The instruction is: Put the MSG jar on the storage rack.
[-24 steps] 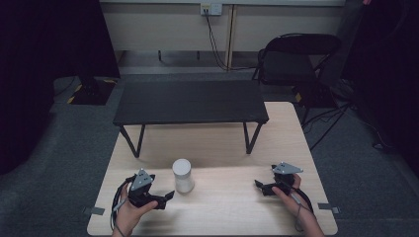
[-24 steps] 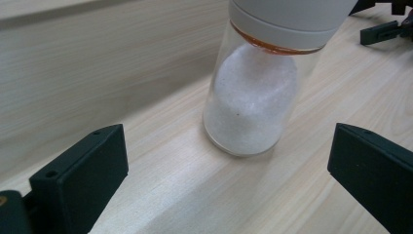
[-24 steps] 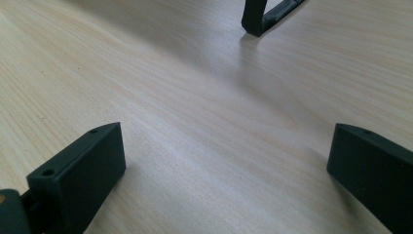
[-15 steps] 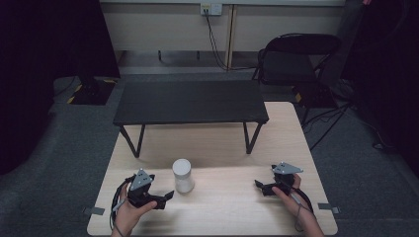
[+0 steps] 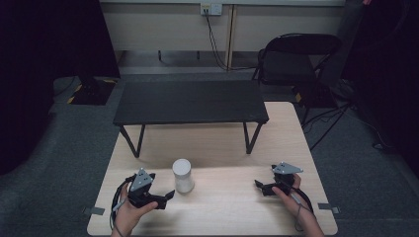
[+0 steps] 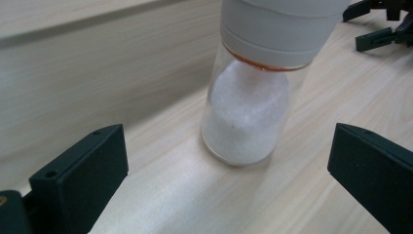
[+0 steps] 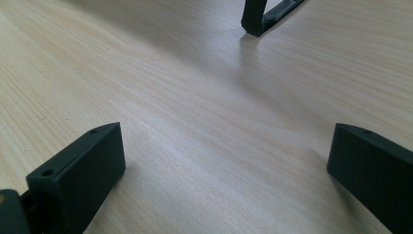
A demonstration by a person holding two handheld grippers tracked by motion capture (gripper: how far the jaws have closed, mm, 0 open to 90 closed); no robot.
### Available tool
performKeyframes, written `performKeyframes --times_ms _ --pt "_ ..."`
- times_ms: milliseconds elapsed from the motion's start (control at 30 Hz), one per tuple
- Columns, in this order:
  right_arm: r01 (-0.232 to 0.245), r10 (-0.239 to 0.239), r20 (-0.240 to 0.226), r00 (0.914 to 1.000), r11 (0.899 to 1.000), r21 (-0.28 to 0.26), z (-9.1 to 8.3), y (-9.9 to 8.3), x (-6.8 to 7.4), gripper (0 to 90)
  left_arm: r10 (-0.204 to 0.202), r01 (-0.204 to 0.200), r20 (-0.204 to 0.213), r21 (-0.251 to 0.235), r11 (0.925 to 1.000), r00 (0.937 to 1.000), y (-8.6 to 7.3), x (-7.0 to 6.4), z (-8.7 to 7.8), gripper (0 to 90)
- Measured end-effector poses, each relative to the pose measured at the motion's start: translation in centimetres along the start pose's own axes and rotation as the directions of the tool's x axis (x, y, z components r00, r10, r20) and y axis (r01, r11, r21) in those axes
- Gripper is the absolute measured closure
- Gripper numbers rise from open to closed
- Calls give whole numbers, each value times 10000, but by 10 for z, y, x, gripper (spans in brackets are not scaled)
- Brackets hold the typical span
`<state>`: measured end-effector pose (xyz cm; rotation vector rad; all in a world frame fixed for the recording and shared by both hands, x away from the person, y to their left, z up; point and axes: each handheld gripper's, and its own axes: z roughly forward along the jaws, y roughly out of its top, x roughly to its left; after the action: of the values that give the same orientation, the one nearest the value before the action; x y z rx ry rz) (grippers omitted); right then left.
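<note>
Left gripper (image 6: 229, 180) fingers wide open, empty, lined up w/ the jar (image 6: 253, 97); looks like approach, next: ease fwd, close round the glass. Right gripper (image 7: 226, 180) also wide open, empty, low over desk (image 5: 237, 207).

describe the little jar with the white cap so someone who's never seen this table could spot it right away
On the light wooden table, look in front of the low black bench, toward the near edge. The jar stands upright just ahead of the left gripper, whose jaws are open. It is a clear glass cylinder of white powder under a wide white cap, the one loose thing on the wood.
</note>
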<state>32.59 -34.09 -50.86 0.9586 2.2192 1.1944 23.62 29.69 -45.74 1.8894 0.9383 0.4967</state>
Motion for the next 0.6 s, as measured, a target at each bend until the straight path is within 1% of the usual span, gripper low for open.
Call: performKeyframes --times_ms 233,267,333,433,500,533,600 --pt "0 0 5 10000 10000 1 0 0 0 0 348 -334 503 -291 9990 9981 9 -2 12 4" --pt "-4 4 6 10000 10000 3 0 0 0 0 361 -340 571 -367 9987 9977 10 -2 14 4" --pt "-1 1 7 10000 10000 4 0 0 0 0 525 -496 651 -451 9978 9965 14 -4 21 5" --pt "-3 3 8 10000 10000 3 0 0 0 0 527 -488 701 -553 9973 9961 16 -4 27 4" --pt "-1 1 7 10000 10000 3 0 0 0 0 538 -501 652 -573 9971 9964 19 -5 31 4" --pt "-1 1 7 10000 10000 2 0 0 0 0 541 -497 599 -720 9962 9967 18 -6 34 4" --pt "1 -1 7 10000 10000 3 0 0 0 0 354 -292 687 -885 9956 9970 17 -4 38 4"
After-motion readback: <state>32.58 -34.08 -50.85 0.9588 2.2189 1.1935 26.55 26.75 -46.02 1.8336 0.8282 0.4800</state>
